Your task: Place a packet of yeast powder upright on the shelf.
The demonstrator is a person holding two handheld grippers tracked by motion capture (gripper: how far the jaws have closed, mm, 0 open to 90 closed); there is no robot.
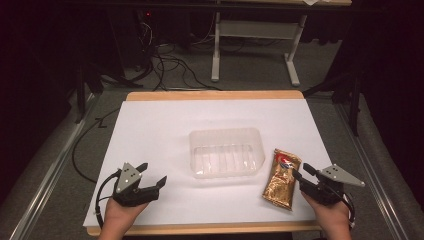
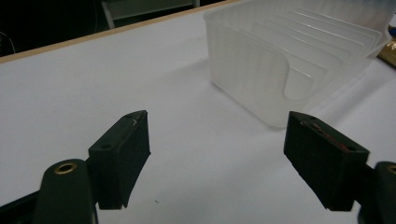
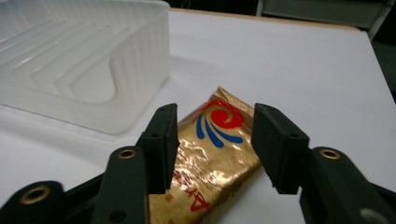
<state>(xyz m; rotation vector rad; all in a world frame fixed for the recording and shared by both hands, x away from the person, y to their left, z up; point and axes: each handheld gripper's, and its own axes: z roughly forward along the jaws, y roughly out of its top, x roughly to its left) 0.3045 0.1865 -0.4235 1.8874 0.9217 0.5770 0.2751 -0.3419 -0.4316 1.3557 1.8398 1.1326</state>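
Note:
A gold foil packet (image 1: 282,178) with a red and blue swirl lies flat on the white sheet, right of a clear ribbed plastic container (image 1: 226,152) that stands empty at the middle. My right gripper (image 1: 301,171) is at the packet's right edge. In the right gripper view its jaws (image 3: 215,135) stand apart on either side of the packet (image 3: 219,158), pads not pressing on it; the container (image 3: 84,60) is at the upper left. My left gripper (image 1: 152,173) rests open at the front left, with bare sheet between its fingers (image 2: 217,140) and the container (image 2: 289,60) ahead to the right.
A white sheet (image 1: 160,130) covers most of the wooden table (image 1: 215,95). Beyond the far edge are a grey floor with black cables (image 1: 165,65) and a white desk frame (image 1: 255,40). Metal rails (image 1: 50,170) run along both sides.

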